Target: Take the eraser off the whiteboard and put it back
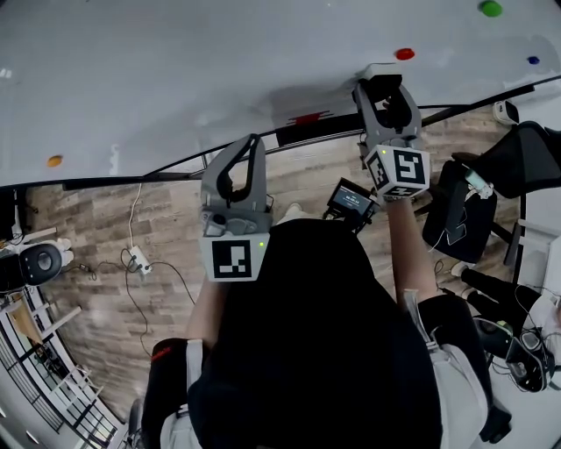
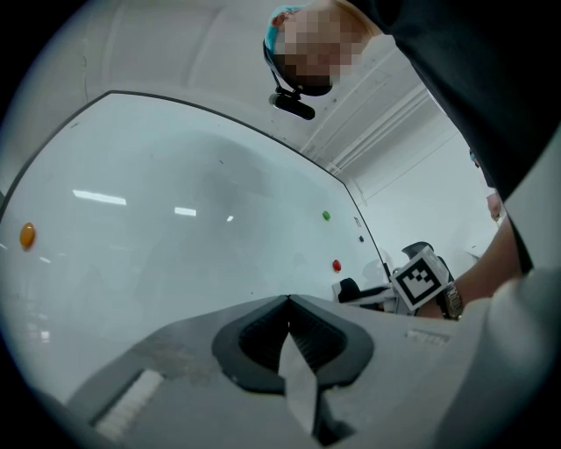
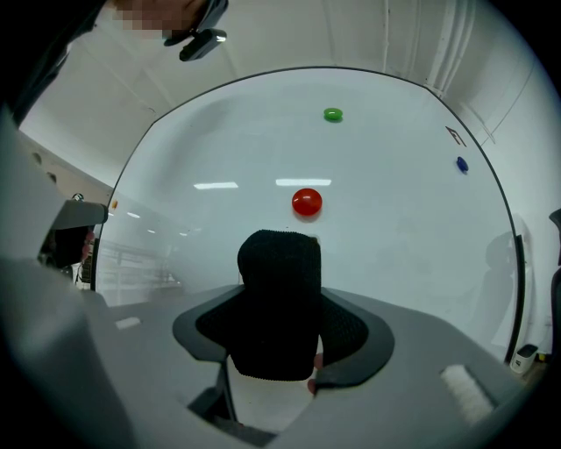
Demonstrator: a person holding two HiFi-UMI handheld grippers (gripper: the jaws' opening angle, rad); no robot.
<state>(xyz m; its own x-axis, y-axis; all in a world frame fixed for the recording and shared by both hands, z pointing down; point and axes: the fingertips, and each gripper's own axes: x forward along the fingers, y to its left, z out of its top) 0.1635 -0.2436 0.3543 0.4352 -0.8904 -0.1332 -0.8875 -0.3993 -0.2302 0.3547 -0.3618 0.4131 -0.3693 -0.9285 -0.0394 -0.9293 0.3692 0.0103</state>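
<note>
The eraser [image 3: 279,298], a white block with a black felt face, sits between the jaws of my right gripper [image 3: 279,338], which is shut on it. In the head view the right gripper [image 1: 386,88] holds the eraser [image 1: 383,70] up at the whiteboard [image 1: 219,79], just below a red magnet [image 1: 404,53]. I cannot tell whether the eraser touches the board. My left gripper [image 1: 248,145] hangs lower and to the left, in front of the board's bottom rail. Its jaws meet at the tips with nothing between them [image 2: 287,302]. The left gripper view also shows the eraser [image 2: 349,289].
Green [image 1: 491,8], blue [image 1: 533,60] and orange [image 1: 54,160] magnets stick to the board. A tray rail [image 1: 307,131] runs along its lower edge. A dark chair [image 1: 526,158] stands at the right. A power strip with cables [image 1: 138,259] lies on the wooden floor at the left.
</note>
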